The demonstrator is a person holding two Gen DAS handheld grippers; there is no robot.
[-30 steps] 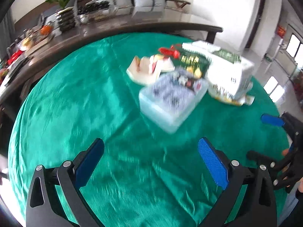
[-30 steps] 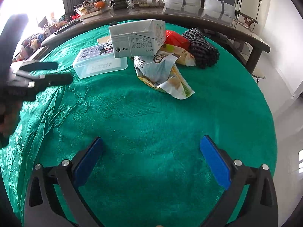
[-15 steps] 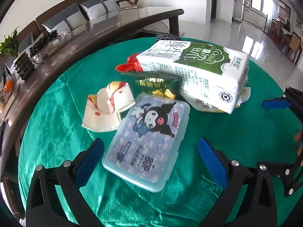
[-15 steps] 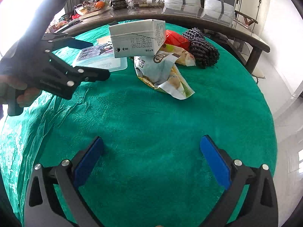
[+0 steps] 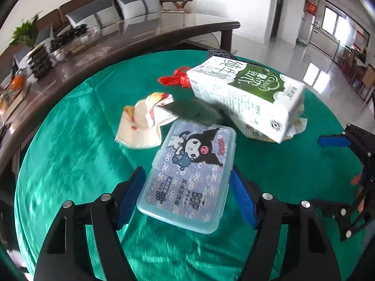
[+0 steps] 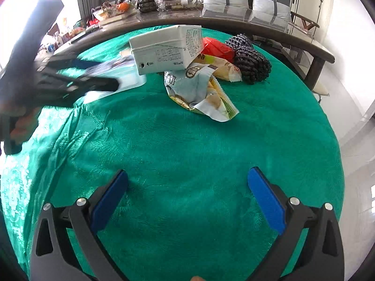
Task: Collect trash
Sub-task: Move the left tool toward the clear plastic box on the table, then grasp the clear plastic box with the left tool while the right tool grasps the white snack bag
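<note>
A clear plastic box (image 5: pixel 189 173) with a cartoon lid lies on the green tablecloth (image 6: pixel 187 140). My left gripper (image 5: pixel 187 173) is closing on the box's near end, its blue pads (image 5: pixel 131 194) against the two long sides. A white and green milk carton (image 5: pixel 246 96) rests tilted on snack wrappers (image 6: pixel 201 93) just behind it. A crumpled paper cup (image 5: pixel 143 124), a dark green packet (image 5: pixel 194 110), a red bag (image 6: pixel 216 48) and a black mesh scrubber (image 6: pixel 250 63) lie around it. My right gripper (image 6: pixel 187 173) hangs open over bare cloth, holding nothing.
A long dark wooden table (image 5: pixel 140 39) with trays, fruit and a plant curves behind the round table, and a sofa with cushions stands beyond it. A hand holds the left gripper (image 6: pixel 93 75) at the left of the right wrist view. The floor lies off to the right.
My left gripper swung toward the trash pile, came down over the plastic box, and its jaws narrowed from wide open onto the box's sides. My right gripper has stayed still and open.
</note>
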